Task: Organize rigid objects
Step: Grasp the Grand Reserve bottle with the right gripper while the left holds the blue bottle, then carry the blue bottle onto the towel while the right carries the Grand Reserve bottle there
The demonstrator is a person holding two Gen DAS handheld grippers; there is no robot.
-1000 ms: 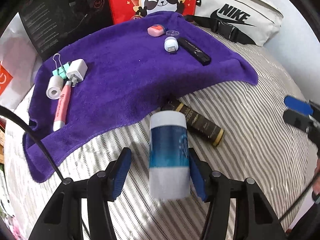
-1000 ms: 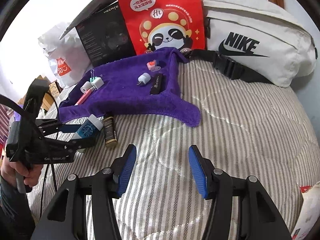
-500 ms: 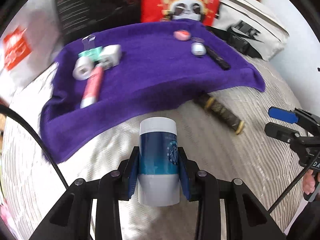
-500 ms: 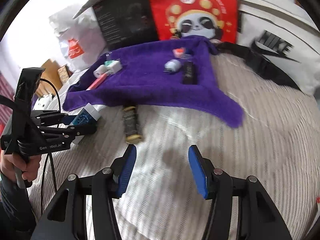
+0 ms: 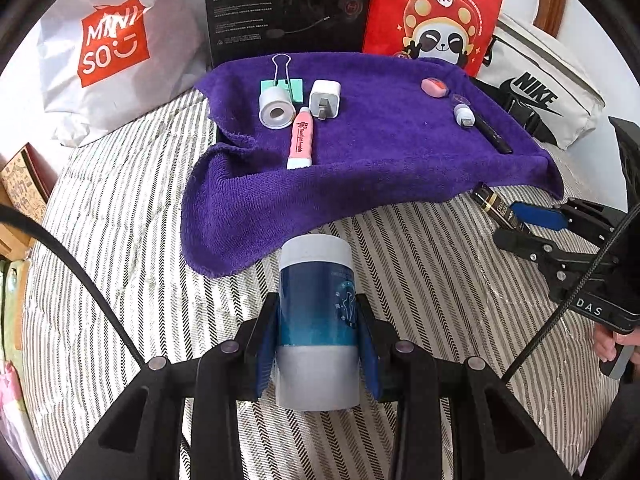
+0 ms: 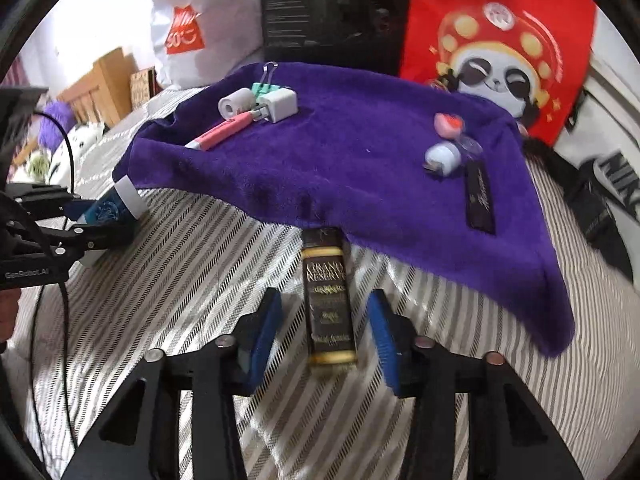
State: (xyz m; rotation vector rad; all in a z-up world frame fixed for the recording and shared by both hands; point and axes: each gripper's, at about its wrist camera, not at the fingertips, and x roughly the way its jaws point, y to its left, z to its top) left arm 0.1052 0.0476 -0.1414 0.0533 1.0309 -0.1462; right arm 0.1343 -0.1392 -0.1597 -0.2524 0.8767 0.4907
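My left gripper (image 5: pixel 316 320) is shut on a blue-and-white cylindrical bottle (image 5: pixel 316 316) and holds it above the striped bedcover, short of the purple towel (image 5: pixel 380 148). It also shows in the right wrist view (image 6: pixel 110 208). My right gripper (image 6: pixel 324 320) is open, its pads on either side of a dark brown Grand Reserve tube (image 6: pixel 326 296) that lies on the bedcover with its far end under the towel edge. On the towel lie a tape roll (image 5: pixel 274 108), white charger (image 5: pixel 325 98), pink tube (image 5: pixel 301 138), USB plug (image 5: pixel 464 115) and black stick (image 5: pixel 492 136).
A Miniso bag (image 5: pixel 108 52), a black box (image 5: pixel 288 4), a red panda bag (image 5: pixel 436 12) and a white Nike bag (image 5: pixel 540 92) stand behind the towel. A green binder clip (image 5: pixel 282 80) and pink eraser (image 5: pixel 434 87) also lie on the towel.
My left gripper closed on the blue-and-white bottle and lifted it, swinging left. My right gripper moved in from the right to straddle the brown tube.
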